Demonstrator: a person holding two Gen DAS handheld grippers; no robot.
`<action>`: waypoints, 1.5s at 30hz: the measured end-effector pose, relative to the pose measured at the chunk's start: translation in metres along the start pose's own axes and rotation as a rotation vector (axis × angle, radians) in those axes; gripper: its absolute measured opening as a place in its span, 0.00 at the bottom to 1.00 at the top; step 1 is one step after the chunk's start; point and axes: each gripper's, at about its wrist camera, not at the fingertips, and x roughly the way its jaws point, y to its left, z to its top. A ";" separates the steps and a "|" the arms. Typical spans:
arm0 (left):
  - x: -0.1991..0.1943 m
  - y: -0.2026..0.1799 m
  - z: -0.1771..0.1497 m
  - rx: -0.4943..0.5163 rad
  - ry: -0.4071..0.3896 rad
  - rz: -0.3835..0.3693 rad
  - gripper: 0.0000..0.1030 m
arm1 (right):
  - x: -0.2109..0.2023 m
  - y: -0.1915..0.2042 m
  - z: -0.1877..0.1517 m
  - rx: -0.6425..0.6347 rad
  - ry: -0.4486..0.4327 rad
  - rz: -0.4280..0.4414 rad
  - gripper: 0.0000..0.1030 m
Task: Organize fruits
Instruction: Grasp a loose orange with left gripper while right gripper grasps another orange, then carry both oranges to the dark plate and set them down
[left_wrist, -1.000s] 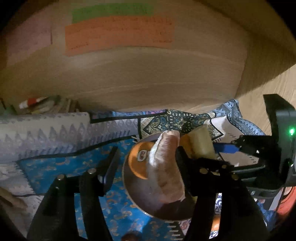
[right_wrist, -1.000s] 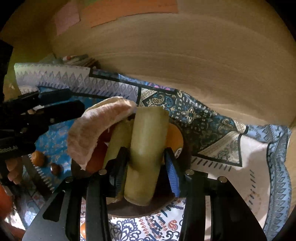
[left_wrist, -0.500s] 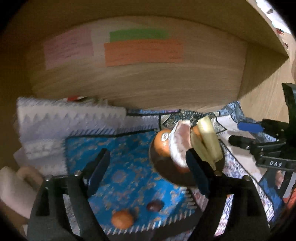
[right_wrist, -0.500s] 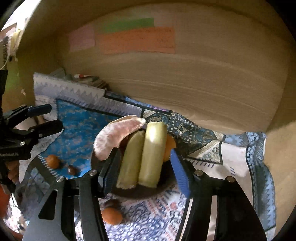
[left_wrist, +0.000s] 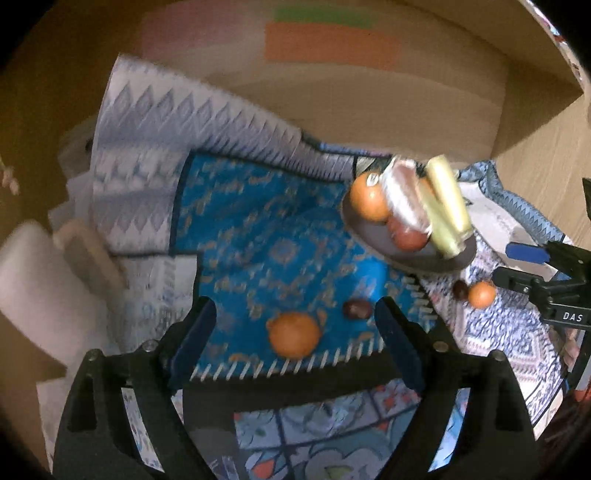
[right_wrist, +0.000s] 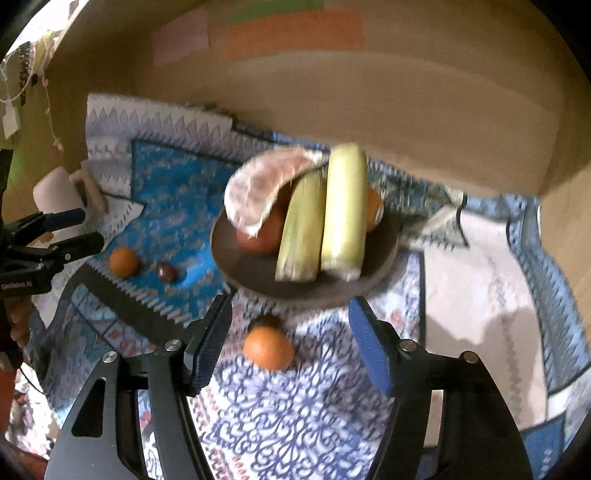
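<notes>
Backing both tools off plate (right_wrist: 258, 284): left tool (left_wrist: 291, 332) & right tool (right_wrist: 291, 332) now wide open, empty; loose small orange (right_wrist: 267, 350) next.

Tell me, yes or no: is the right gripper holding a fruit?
No, the right gripper is open and empty, with a small orange fruit lying loose on the patterned cloth between its fingers.

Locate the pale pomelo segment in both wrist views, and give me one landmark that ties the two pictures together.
Left wrist: the pomelo segment sits upper right, on the dark plate, between an orange and two yellow-green stalks.
Right wrist: the pomelo segment is just above centre, at the left side of the plate.
Shared landmark: the orange paper strip on the wooden back wall.
</notes>
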 end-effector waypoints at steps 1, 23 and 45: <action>0.003 0.002 -0.004 -0.005 0.012 0.000 0.86 | 0.002 0.000 -0.003 -0.005 0.042 0.002 0.60; 0.045 0.006 -0.025 -0.030 0.105 -0.059 0.40 | 0.022 0.004 -0.016 0.025 0.132 0.034 0.31; 0.033 -0.026 0.032 0.029 0.022 -0.105 0.37 | -0.011 -0.035 0.023 0.037 0.011 -0.025 0.31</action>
